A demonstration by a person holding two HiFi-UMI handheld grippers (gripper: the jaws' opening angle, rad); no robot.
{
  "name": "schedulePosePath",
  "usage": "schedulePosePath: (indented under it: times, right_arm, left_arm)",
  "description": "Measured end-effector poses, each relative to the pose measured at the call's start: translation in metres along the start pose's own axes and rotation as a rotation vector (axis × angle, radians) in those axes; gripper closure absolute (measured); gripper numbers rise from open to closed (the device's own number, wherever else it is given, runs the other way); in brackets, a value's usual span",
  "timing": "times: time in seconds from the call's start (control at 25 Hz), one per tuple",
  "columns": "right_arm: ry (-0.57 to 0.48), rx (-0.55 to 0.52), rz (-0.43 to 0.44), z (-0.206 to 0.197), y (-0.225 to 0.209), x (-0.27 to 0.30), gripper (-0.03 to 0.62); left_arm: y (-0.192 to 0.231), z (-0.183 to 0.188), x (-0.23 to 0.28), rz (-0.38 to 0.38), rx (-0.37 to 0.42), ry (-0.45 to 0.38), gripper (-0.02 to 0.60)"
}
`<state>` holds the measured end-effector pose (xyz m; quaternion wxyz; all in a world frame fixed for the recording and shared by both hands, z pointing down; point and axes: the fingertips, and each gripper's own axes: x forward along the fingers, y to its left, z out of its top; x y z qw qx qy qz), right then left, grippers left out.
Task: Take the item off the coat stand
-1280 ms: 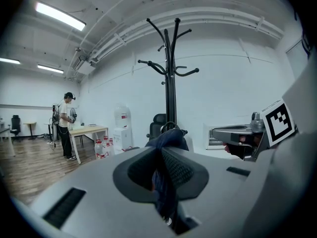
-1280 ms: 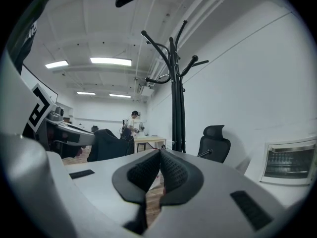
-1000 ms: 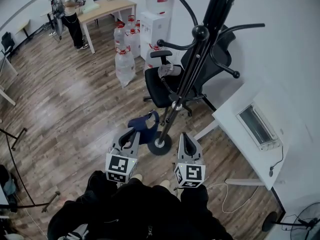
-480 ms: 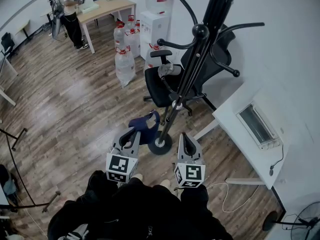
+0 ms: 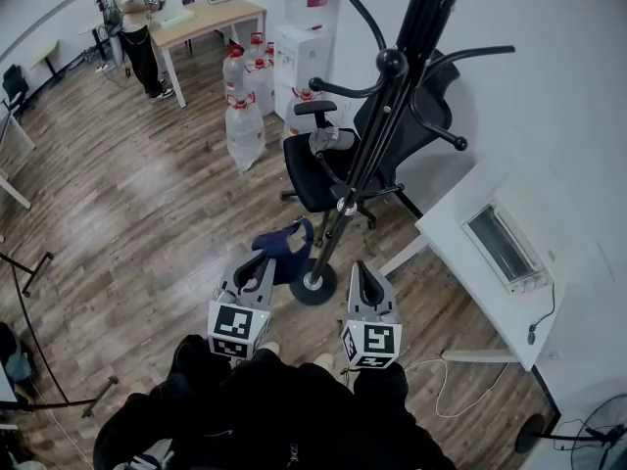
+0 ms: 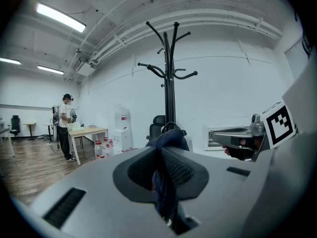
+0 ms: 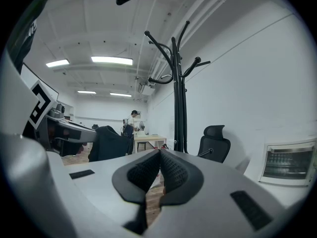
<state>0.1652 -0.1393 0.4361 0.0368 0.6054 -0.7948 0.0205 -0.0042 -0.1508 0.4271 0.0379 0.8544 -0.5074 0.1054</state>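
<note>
The black coat stand (image 5: 384,116) rises just ahead of me, its round base (image 5: 313,283) on the wood floor; its hooks look bare in the left gripper view (image 6: 171,73) and in the right gripper view (image 7: 179,78). A dark blue fabric item (image 5: 282,247) hangs off the stand, to the left of the pole. My left gripper (image 5: 257,262) is shut on this item, whose cloth is pinched between the pads (image 6: 168,170). My right gripper (image 5: 361,272) sits to the right of the base, shut, with nothing between its pads (image 7: 171,167). The blue item (image 7: 110,143) shows at its left.
A black office chair (image 5: 328,164) stands behind the coat stand. Several water bottles (image 5: 245,116) and a white dispenser (image 5: 306,45) lie further back. A white desk (image 5: 460,262) with a flat device is at the right. A person (image 5: 137,27) stands by a far table.
</note>
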Motion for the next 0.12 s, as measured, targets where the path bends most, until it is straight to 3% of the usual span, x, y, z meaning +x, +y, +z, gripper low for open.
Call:
schedulePosePath:
  times: [0.12]
  right_arm:
    - [0.000,0.001,-0.002,0.0015,-0.0003,-0.0022,0.579]
  left_arm:
    - [-0.0019,0.0023,-0.0014,-0.004,-0.001,-0.001,0.537]
